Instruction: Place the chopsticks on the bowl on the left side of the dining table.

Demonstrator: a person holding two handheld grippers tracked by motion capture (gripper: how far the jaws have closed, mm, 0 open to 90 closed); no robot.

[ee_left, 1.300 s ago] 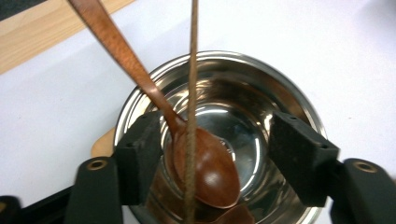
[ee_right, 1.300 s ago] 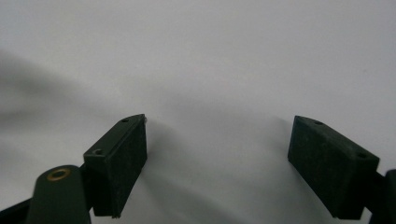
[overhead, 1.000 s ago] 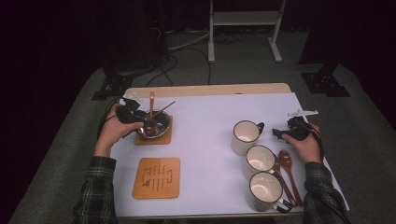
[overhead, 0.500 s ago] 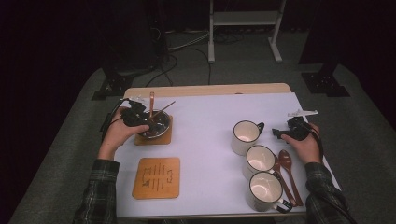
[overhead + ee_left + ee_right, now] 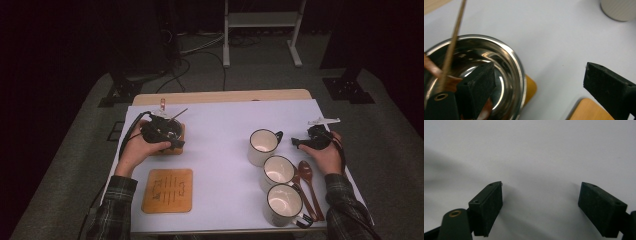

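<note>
Round polished steel bowl (image 5: 506,67), wooden coaster (image 5: 531,87)

The steel bowl (image 5: 506,72) is polished metal, mirror-glossy, with bright reflections across its inner wall. A thin stick (image 5: 451,47) leaning in it looks like pale, matt wood. Under the bowl sits a wooden coaster (image 5: 530,87), smooth and honey-coloured; the slotted trivet (image 5: 167,190) looks like the same wood. The table cover (image 5: 554,32) is matt and paper-white. The left gripper (image 5: 536,85) has black pads (image 5: 480,85) of rough, foam-like texture. The three mugs (image 5: 280,170) look glazed, and the brown spoons (image 5: 307,180) are glossy.
</note>
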